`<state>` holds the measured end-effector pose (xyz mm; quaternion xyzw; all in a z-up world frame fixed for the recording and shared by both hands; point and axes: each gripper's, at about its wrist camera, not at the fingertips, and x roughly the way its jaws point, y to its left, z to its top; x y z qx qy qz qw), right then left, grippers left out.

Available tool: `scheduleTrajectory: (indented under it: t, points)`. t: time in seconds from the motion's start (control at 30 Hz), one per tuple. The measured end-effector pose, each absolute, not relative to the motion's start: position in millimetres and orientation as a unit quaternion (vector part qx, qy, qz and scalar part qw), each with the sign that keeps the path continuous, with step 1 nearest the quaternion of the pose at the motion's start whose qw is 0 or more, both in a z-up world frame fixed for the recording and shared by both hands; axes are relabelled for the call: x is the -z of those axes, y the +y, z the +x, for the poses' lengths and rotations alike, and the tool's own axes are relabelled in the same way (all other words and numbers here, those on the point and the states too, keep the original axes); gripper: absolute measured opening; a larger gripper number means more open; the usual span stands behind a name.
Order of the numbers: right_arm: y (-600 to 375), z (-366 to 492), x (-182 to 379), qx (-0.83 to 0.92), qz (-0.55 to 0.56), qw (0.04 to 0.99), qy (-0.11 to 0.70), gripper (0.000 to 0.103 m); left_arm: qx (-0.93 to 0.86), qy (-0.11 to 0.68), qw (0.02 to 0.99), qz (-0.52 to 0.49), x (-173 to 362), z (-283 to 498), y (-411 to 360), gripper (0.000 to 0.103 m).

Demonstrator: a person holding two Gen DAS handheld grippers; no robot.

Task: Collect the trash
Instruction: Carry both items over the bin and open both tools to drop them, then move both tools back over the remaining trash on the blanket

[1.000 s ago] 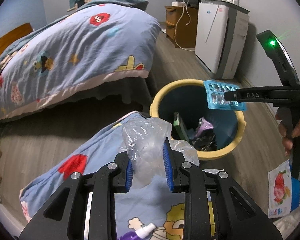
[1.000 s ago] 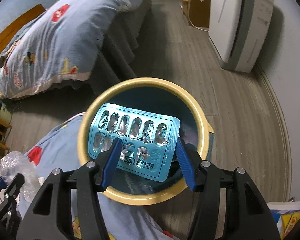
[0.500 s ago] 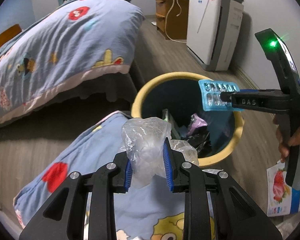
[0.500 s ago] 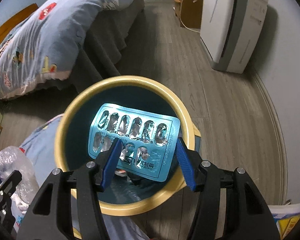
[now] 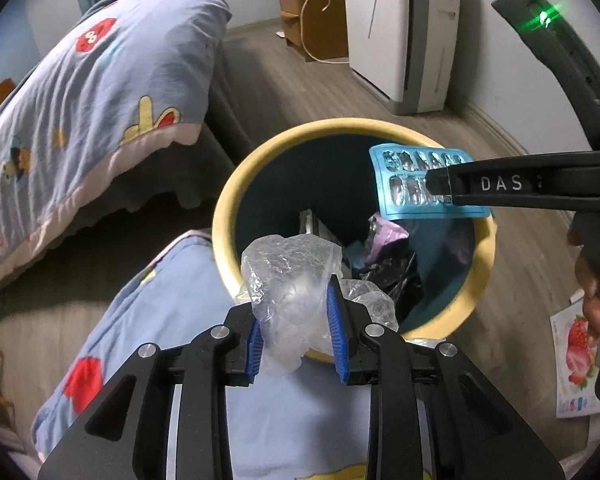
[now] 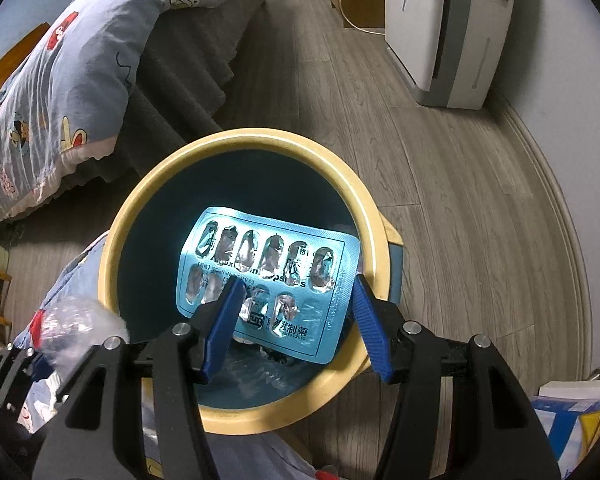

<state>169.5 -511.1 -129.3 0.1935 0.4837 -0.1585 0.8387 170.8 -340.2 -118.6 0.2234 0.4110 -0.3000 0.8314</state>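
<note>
Two pieces of trash in your grippers. Left gripper (image 5: 296,330): blue ribbed pads pinch crumpled clear plastic bag (image 5: 290,280), held at near rim of bin (image 5: 224,216). Right gripper (image 6: 296,312): jaws clamp edges of flat blue blister pack (image 6: 268,276), foil pockets burst, held over bin mouth. Bin round, yellow rim, dark teal inside, crumpled wrappers at bottom.

I see the bin (image 5: 352,132) on the floor (image 6: 440,168) between bed (image 5: 80,92) and air purifier (image 5: 400,32), trash (image 5: 384,256) inside.
</note>
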Motion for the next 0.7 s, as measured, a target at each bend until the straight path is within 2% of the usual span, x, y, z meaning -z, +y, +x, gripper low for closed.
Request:
scheduleTrajectory:
  t: [0.13,0.2,0.27,0.37,0.53,0.63,0.7]
  points:
    - [-512.0,169.1,119.4,0.161,0.197,0.853,0.456,0.056,0.305,0.393,0.842,0.209,112.9,173.3,-341.2,0.038]
    - [-512.5,169.2,113.9,0.161,0.200,0.859,0.442,0.057,0.305,0.387,0.846,0.206,111.7,173.4,-340.1,0.052]
    - [-512.6,170.1,111.0,0.160,0.202,0.863,0.435,0.067,0.302,0.379,0.850,0.205,111.3,172.8,-338.6,0.067]
    - [-510.8,173.0,110.7,0.157,0.200,0.863,0.436,0.071,0.298,0.377,0.854,0.200,111.8,173.9,-335.9,0.078]
    - [-504.0,174.1,108.4,0.155,0.193,0.864,0.438,0.084,0.281,0.378,0.862,0.189,107.9,175.1,-324.0,0.090]
    - [-500.5,174.0,102.5,0.154,0.192,0.867,0.433,0.095,0.273,0.378,0.866,0.180,101.2,172.5,-309.3,0.092]
    - [-496.9,173.8,97.1,0.150,0.192,0.870,0.429,0.097,0.267,0.380,0.868,0.174,95.8,170.5,-296.9,0.092]
